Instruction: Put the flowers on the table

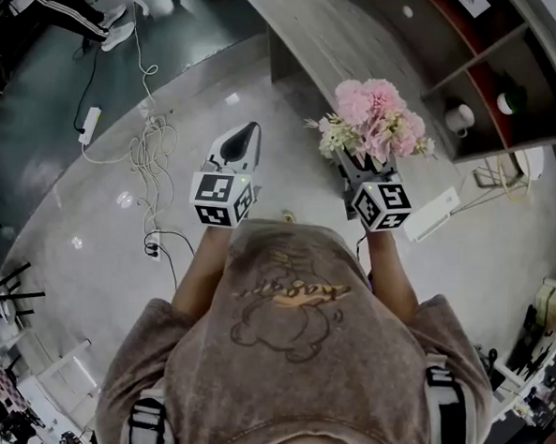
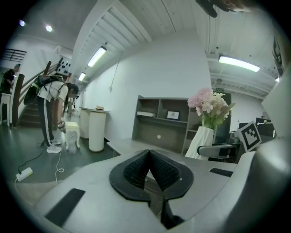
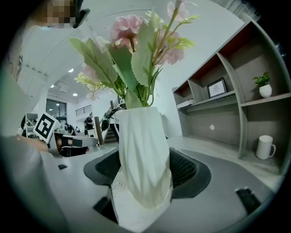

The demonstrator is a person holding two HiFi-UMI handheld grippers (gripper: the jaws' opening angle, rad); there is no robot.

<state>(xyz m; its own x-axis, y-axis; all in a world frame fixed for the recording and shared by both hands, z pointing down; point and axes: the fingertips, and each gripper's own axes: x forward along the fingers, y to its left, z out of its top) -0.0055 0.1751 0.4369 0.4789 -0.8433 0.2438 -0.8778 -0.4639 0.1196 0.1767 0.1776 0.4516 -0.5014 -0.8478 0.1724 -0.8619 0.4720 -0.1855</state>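
Above the pale glossy floor (image 1: 501,268), short of the table (image 1: 336,42), the right gripper (image 3: 144,173) is clamping the white vase (image 3: 142,145), with its jaws pressing on both sides of the lower body. The flowers (image 1: 378,115) are standing upright out of the vase. They are being carried in the air and are not yet resting on any surface. The left gripper (image 2: 150,170) is riding alongside with its jaws drawn together and nothing between them.

Assessment of the step in hand: the carry to the table is under way. The vase narrows toward its base and the bouquet looks top-heavy. The grip should therefore be kept firm and the vase vertical, and the base should be lowered flat onto the tabletop, well in from the edge, before the jaws are eased apart. Release before full contact is judged likely to tip it.

The table is showing a grey wood-grain top, long and low. Behind it a shelf unit (image 1: 483,98) is holding a white mug (image 3: 264,147), a small potted plant (image 3: 262,85) and a framed picture (image 3: 217,87). Loose cables (image 1: 151,152) and a power strip (image 1: 88,125) are lying on the floor to the person's left, off the direct line to the table. Other people are standing far off.
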